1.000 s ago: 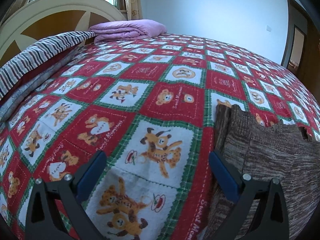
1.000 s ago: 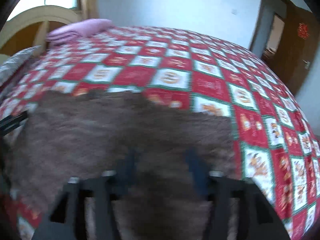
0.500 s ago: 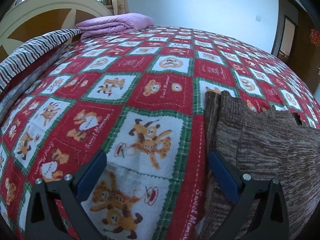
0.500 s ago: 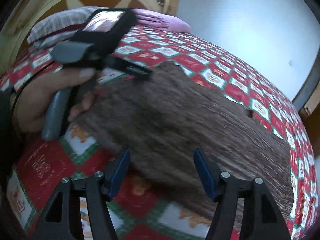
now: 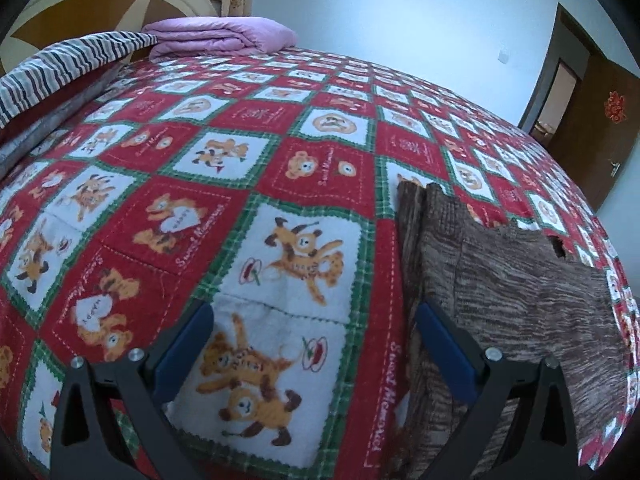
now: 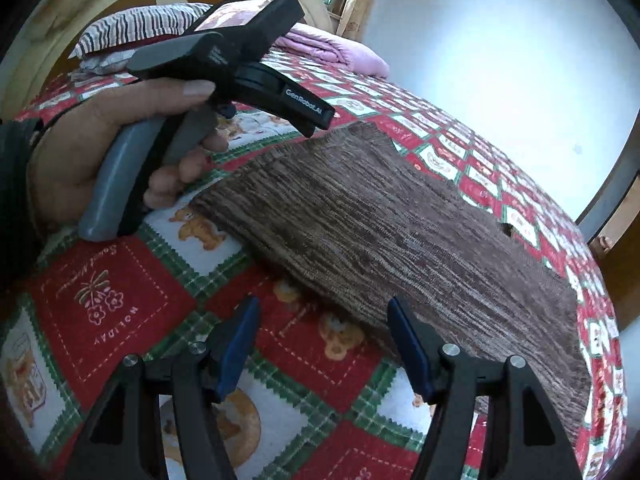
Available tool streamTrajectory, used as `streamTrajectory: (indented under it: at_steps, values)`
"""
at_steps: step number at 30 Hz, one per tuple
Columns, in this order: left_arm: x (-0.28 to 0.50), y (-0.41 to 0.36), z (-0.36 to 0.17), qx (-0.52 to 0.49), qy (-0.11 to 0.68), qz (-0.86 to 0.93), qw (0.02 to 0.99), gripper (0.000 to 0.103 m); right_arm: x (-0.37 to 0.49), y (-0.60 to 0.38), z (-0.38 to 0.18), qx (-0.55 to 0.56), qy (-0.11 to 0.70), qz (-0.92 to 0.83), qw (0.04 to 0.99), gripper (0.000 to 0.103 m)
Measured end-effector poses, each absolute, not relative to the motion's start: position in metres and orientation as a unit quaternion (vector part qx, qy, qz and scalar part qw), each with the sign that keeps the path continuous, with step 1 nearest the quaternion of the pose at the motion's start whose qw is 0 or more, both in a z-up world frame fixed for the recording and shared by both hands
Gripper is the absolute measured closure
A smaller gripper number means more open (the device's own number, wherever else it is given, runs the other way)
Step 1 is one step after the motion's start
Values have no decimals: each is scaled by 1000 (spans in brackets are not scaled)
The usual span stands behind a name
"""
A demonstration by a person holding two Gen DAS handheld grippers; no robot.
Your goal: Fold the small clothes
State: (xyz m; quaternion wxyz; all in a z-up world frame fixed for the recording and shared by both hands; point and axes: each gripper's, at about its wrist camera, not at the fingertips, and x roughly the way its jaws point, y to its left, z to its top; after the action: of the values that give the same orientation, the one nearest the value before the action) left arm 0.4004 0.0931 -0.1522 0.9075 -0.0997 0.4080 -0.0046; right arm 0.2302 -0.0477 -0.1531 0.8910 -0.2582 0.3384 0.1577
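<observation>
Pillow with dark stripes [image 5: 68, 60] and folded lilac blanket [image 5: 220, 36] lie far left on the red teddy-bear patchwork bedspread [image 5: 240, 184]. Left gripper [image 5: 316, 344] hangs wide open, empty. Rightward lies the folded brown knitted garment [image 6: 392, 236]; right gripper [image 6: 320, 340] gapes empty at its near edge.

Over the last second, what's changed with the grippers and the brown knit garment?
The right gripper pulled back off the brown knit garment and swung left, now hanging open over the garment's near edge, with the left hand in sight. The left gripper stayed open beside the garment, which still lies flat on the bedspread.
</observation>
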Motion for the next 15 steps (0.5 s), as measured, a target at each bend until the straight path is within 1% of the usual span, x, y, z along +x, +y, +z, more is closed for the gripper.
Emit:
streamTrajectory:
  at_steps: [2,8,12,14,15]
  values:
    - [403,91,-152,-97,408,-24,908,0,230,-41,-154,-274,332,154,890,37]
    - [424,65,-151,-31,412,-44,910,0,235,-18,-156,-309,315,142,886,37]
    - [439,59,-149,-22,411,-70,909,0,247,-4,-159,-325,309,130,884,37]
    - [447,56,-150,-24,414,-94,905,3,250,2,-159,-332,307,126,883,37]
    - [449,54,-150,-26,414,-104,904,7,252,5,-160,-335,306,125,882,37]
